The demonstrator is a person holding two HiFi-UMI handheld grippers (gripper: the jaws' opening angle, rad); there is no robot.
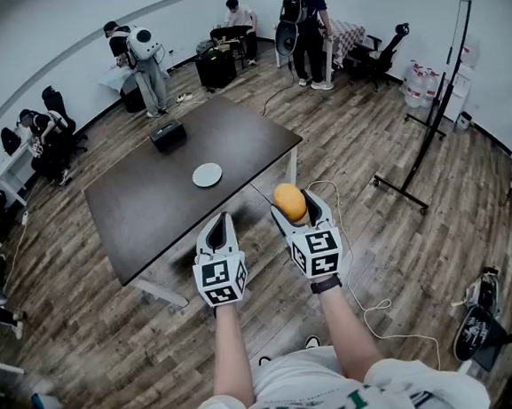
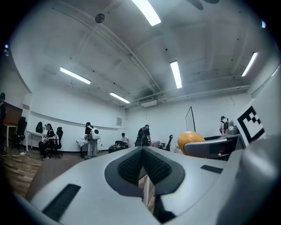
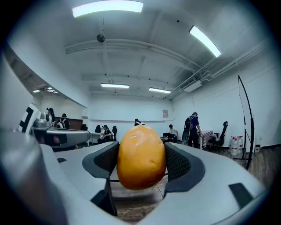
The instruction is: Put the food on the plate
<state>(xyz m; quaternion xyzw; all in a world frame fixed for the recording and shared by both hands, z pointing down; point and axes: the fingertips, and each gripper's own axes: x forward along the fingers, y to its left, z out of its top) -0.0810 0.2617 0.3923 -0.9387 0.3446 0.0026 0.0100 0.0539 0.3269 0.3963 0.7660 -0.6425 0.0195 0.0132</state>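
Note:
A round orange-yellow piece of food (image 1: 290,201) (image 3: 141,157) sits between the dark pads of my right gripper (image 1: 293,208) (image 3: 141,163), which is shut on it and held in the air just off the near right edge of the dark brown table (image 1: 149,208). The small white plate (image 1: 207,175) lies empty near the table's middle, well ahead of both grippers. My left gripper (image 1: 216,222) (image 2: 143,154) hovers beside the right one over the table's near edge, shut with nothing in it. The left gripper view also catches the food (image 2: 189,138) off to its right.
A black box (image 1: 168,135) stands at the table's far side. Several people, office chairs and desks line the back of the room. A tall black stand (image 1: 428,131) and water jugs (image 1: 419,82) are at the right. A white cable (image 1: 360,270) trails on the wooden floor.

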